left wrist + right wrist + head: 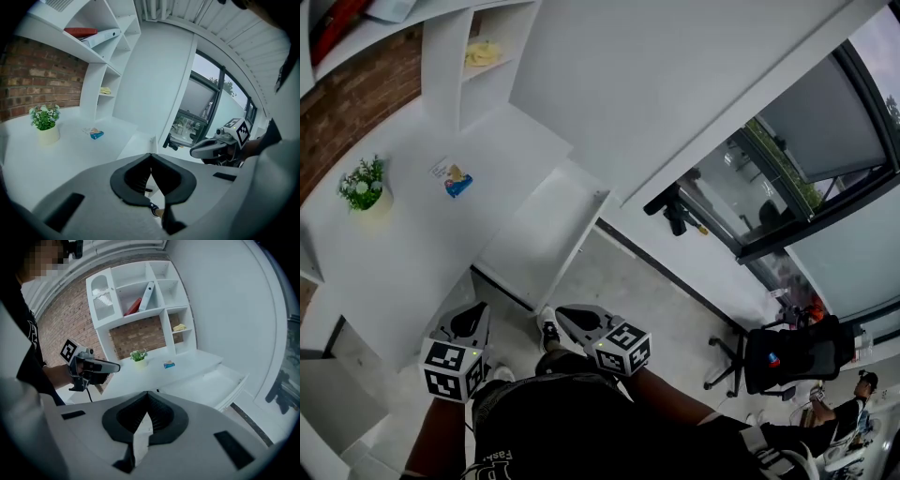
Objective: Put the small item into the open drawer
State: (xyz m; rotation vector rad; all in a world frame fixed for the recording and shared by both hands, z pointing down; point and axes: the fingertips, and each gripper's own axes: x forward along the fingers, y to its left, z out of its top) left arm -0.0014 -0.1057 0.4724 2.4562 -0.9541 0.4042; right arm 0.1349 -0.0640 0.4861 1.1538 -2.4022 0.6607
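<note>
The small item, a blue and orange packet, lies on the white desk beyond the open drawer. It also shows in the left gripper view as the packet and in the right gripper view as the packet. My left gripper and right gripper hang side by side low in the head view, well short of the desk and drawer. Both point toward the drawer. The left gripper has its tips together with nothing between them. The right gripper is also shut and holds nothing.
A potted plant stands on the desk left of the packet. White shelves rise behind the desk against a brick wall. A black office chair and a seated person are at the right, by large windows.
</note>
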